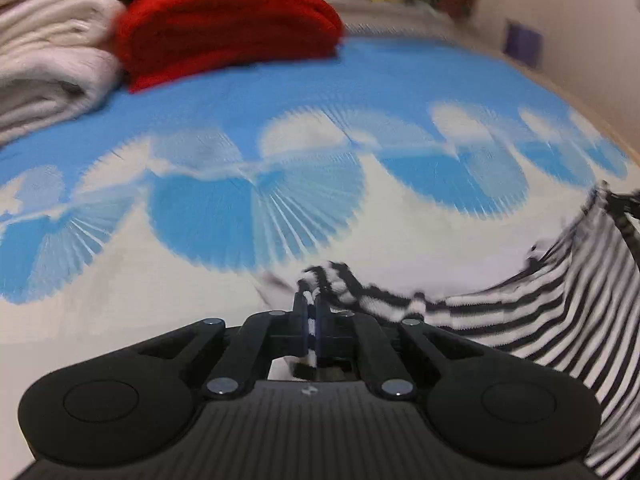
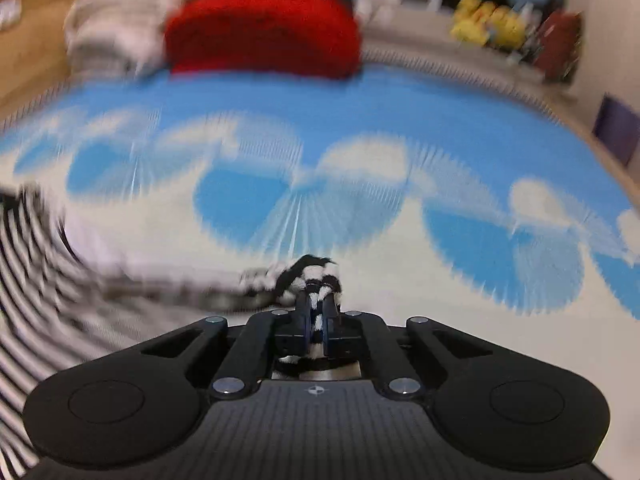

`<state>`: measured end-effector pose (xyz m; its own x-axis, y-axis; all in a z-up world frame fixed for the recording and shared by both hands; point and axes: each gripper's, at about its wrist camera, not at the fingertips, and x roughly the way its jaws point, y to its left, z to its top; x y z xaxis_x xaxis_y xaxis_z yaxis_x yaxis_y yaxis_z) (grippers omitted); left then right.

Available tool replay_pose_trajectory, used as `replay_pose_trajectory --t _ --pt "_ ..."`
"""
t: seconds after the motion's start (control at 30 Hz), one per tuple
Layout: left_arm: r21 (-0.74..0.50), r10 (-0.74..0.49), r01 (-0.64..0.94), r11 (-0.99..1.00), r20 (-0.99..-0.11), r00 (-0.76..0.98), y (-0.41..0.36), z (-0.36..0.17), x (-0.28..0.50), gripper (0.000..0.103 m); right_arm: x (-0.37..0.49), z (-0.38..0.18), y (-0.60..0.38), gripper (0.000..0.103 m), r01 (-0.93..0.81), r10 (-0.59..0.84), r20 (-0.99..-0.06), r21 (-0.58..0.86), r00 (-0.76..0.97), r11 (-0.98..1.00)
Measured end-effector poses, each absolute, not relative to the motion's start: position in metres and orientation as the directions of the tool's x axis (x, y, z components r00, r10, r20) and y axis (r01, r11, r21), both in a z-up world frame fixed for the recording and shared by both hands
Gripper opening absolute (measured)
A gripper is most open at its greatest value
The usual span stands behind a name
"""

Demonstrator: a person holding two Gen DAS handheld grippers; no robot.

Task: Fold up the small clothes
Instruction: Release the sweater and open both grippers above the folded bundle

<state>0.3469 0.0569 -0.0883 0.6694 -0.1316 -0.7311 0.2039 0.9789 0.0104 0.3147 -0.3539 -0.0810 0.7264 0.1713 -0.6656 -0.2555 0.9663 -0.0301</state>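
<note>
Both grippers, left (image 1: 311,300) and right (image 2: 316,304), are clamped on corners of the striped top (image 1: 560,312), which sags between them above the mat (image 1: 280,92). I judge the fold barely begun; laying down and creasing remain.

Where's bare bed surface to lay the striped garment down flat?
Free: the wide blue-and-white bedspread ahead of both grippers, from the striped garment up to the red folded blanket.
Crowded: the far end, with the red blanket and white folded blankets side by side.
</note>
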Motion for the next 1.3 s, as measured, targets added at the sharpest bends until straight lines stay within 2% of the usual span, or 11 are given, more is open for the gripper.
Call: replay_pose_trajectory --t 0.1,0.17,0.33,0.43,0.5,0.53,0.57,0.63,0.87,1.07,1.3 --pt "-0.048 -0.108 0.101 0.994 -0.649 0.753 0.070 -0.072 0.354 0.003 0.321 -0.058 -0.360 0.004 -0.165 0.155 -0.548 0.031 0.822 0.986" --pt "-0.023 -0.079 0.084 0.996 -0.656 0.751 0.064 -0.076 0.363 0.003 0.331 -0.061 -0.352 0.004 -0.136 0.110 -0.543 -0.008 0.833 0.991" --pt "0.063 -0.006 0.097 0.993 -0.808 0.589 0.048 -0.126 0.394 0.004 0.376 -0.117 -0.331 0.004 -0.121 -0.004 -0.740 -0.116 0.673 0.986" --pt "0.047 -0.015 0.101 0.994 -0.843 0.538 0.049 -0.140 0.399 0.011 0.388 -0.149 -0.321 0.011 -0.142 -0.072 -0.809 -0.189 0.583 0.972" --pt "0.047 -0.010 0.095 0.994 -0.847 0.532 0.052 -0.132 0.396 0.029 0.384 -0.146 -0.314 0.024 -0.133 -0.100 -0.792 -0.223 0.602 0.966" --pt "0.035 -0.016 0.087 0.996 -0.848 0.530 0.056 -0.127 0.394 0.047 0.381 -0.138 -0.317 0.031 -0.109 -0.106 -0.782 -0.217 0.614 0.970" --pt "0.008 -0.033 0.074 0.997 -0.842 0.538 0.062 -0.118 0.390 0.055 0.377 -0.127 -0.322 0.033 -0.083 -0.087 -0.771 -0.179 0.631 0.980" --pt "-0.066 -0.089 0.060 0.996 -0.818 0.569 0.077 -0.093 0.375 0.057 0.365 -0.099 -0.340 0.034 -0.024 -0.025 -0.749 -0.055 0.662 0.998" --pt "-0.278 -0.241 0.020 0.960 -0.794 0.557 0.136 -0.033 0.301 0.057 0.289 -0.024 -0.409 0.057 0.034 0.116 -0.720 0.190 0.684 0.981" --pt "-0.290 -0.270 -0.012 0.957 -0.904 0.332 0.144 -0.098 0.262 0.055 0.231 -0.077 -0.439 0.060 0.142 0.144 -0.841 0.253 0.521 0.957" --pt "-0.315 -0.327 0.086 0.945 -0.921 0.212 0.132 -0.124 0.257 0.051 0.215 -0.112 -0.424 0.059 0.022 0.173 -0.926 0.192 0.336 0.981"
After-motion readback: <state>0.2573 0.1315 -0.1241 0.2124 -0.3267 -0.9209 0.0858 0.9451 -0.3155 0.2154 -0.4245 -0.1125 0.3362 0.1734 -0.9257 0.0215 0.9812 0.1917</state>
